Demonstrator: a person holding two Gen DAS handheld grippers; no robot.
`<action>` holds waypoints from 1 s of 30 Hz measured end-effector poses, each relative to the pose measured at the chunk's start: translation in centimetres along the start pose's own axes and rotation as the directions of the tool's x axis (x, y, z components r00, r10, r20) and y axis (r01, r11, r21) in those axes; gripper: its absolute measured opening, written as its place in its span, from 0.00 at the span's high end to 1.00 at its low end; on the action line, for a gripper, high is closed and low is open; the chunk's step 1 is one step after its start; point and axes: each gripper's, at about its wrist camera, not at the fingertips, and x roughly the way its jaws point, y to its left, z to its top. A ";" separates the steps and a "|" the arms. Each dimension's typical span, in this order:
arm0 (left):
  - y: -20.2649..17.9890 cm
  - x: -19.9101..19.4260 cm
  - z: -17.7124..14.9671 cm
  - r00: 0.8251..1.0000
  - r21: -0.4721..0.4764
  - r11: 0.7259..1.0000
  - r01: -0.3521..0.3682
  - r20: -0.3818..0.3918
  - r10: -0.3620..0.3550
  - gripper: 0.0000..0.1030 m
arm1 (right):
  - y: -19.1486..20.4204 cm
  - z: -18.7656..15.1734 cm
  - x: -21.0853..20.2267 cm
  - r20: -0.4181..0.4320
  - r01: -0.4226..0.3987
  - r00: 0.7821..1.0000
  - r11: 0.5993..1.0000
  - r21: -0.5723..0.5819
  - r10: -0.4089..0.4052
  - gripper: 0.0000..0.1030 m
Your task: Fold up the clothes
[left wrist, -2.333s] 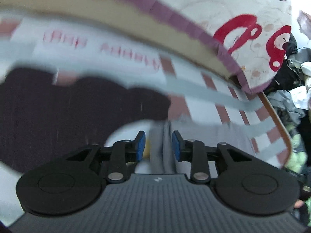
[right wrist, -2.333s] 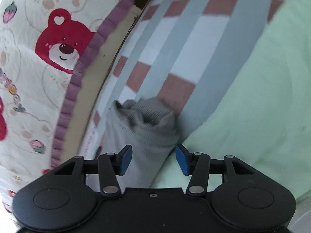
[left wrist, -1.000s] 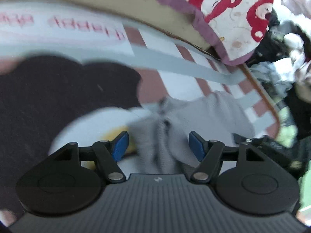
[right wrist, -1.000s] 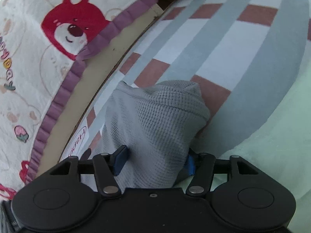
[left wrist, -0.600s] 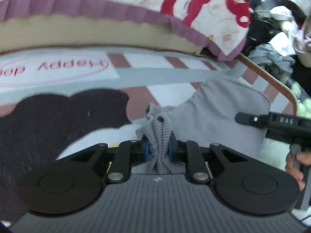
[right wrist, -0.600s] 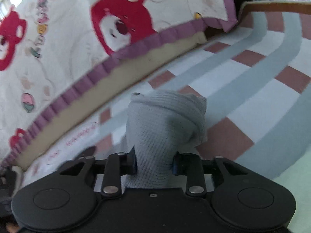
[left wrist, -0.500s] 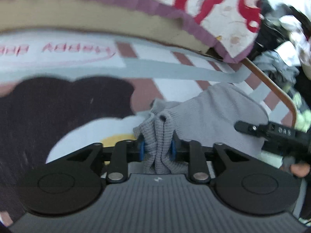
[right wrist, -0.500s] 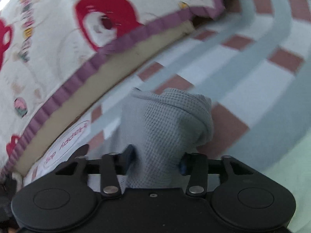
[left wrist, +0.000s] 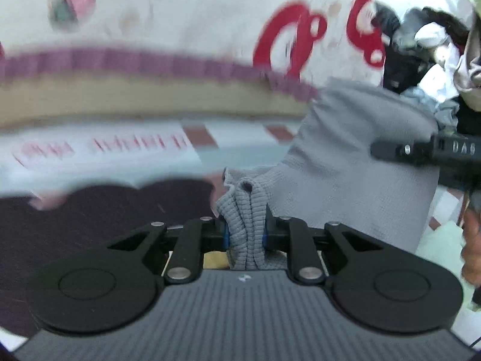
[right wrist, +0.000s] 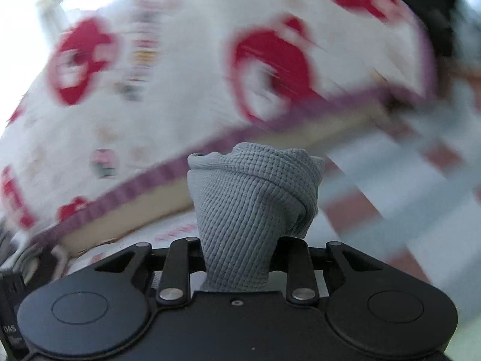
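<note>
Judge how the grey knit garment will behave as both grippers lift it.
Likely floppy: the grey knit garment bunches into pleats in the left gripper and sags towards the right gripper. Probably grippy: its waffle texture looks rough.

Ahead of me stands a white quilted cover printed with red bears (left wrist: 186, 15), edged with a purple ruffled trim (left wrist: 144, 63) above a tan band (left wrist: 150, 99). Below it lies a floor mat striped in grey, white and brick-red (right wrist: 427, 180), with pink lettering (left wrist: 99, 147) near its far edge and a large dark maroon patch (left wrist: 90, 216) toward my left. At the far right corner, past the cover, I see a blurred heap of dark and pale clothes (left wrist: 427, 45).
</note>
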 end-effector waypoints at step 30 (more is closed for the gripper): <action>25.7 -50.0 10.2 0.519 -0.401 0.607 -0.686 0.314 0.795 0.83 | 63.2 5.5 16.7 -0.462 -0.922 0.387 0.344 -0.179 0.798 0.61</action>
